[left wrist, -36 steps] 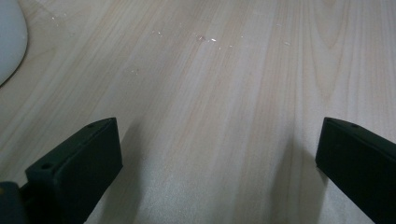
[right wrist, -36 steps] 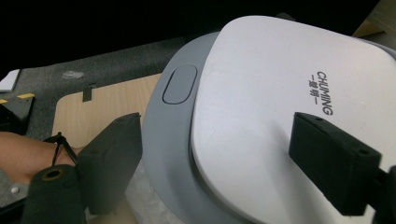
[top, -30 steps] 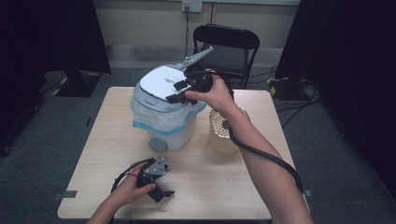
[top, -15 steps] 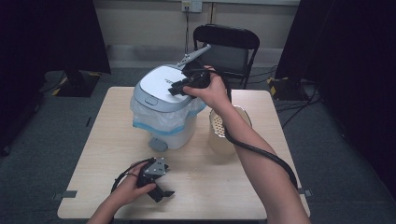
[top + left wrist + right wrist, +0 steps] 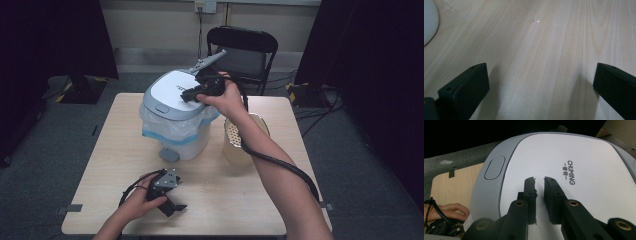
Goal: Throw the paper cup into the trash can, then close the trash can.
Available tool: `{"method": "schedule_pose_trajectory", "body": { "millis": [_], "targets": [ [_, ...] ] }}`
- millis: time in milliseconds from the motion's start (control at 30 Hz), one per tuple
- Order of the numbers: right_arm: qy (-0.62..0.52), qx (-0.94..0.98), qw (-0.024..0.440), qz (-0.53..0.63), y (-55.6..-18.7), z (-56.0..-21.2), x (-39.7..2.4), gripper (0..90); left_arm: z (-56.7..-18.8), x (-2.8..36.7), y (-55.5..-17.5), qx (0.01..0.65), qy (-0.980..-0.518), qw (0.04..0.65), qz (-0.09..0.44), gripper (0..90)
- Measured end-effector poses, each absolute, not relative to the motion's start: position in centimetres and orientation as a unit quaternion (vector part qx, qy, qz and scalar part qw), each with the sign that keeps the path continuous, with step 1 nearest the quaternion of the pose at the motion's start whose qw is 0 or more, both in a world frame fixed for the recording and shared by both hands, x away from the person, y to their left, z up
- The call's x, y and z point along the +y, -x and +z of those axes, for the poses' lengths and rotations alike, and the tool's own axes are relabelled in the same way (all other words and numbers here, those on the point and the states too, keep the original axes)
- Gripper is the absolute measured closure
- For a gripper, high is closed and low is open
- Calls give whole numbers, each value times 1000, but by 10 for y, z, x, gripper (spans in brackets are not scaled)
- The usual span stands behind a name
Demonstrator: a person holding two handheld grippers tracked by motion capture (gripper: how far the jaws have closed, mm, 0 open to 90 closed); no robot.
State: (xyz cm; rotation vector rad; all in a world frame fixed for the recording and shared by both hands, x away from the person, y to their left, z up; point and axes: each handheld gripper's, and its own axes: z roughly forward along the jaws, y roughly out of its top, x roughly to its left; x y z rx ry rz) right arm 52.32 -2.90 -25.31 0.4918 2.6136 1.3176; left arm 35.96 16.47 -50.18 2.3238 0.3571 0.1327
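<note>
A white-lidded pedal bin (image 5: 172, 95) with a clear bag liner stands at the back middle of the wooden table (image 5: 250, 200). My right gripper (image 5: 186, 95) rests on the lid, pointing left. In the right gripper view its jaws (image 5: 539, 180) stand nearly together on the lid (image 5: 586, 157) beside the printed brand name, with nothing between them. My left gripper (image 5: 174, 206) lies low over the table near the front edge. In the left gripper view its jaws (image 5: 541, 75) stand wide apart over bare wood, holding nothing.
A beige tub (image 5: 235, 152) with pale contents stands right of the bin, under my right forearm. The bin's grey pedal (image 5: 169, 154) faces the front. A black folding chair (image 5: 242, 50) stands behind the table. The lid's oval button (image 5: 494, 167) is at its left end.
The right gripper's jaws have come together over the bin lid. Both hands have stayed where they were.
</note>
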Motion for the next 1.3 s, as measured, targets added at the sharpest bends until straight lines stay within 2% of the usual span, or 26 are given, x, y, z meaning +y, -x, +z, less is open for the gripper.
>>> {"method": "schedule_pose_trajectory", "body": {
  "millis": [67, 133, 267, 333, 400, 733, 933, 1300],
  "targets": [
    [-165, 877, 84, 442, -523, -252, -29, 757, -502, 165, -360, 140, -911, 384, 52, 0],
    [-172, 874, 74, 448, -522, -253, -29, 654, -502, 165, -360, 140, -911, 384, 52, 0],
    [-177, 874, 86, 444, -521, -252, -26, 496, -502, 165, -360, 140, -911, 384, 52, 0],
    [-182, 874, 87, 443, -521, -252, -27, 474, -502, 165, -360, 140, -911, 384, 52, 0],
    [-187, 873, 93, 441, -521, -251, -27, 384, -502, 165, -360, 141, -911, 384, 52, 0],
    [-193, 872, 101, 439, -514, -249, -29, 196, -502, 165, -360, 141, -911, 385, 52, 0],
    [-196, 867, 97, 448, -509, -247, -33, 159, -502, 165, -360, 141, -911, 385, 52, 0],
    [-198, 866, 92, 450, -498, -245, -45, 146, -502, 165, -360, 140, -911, 384, 53, 0]
  ]
}}
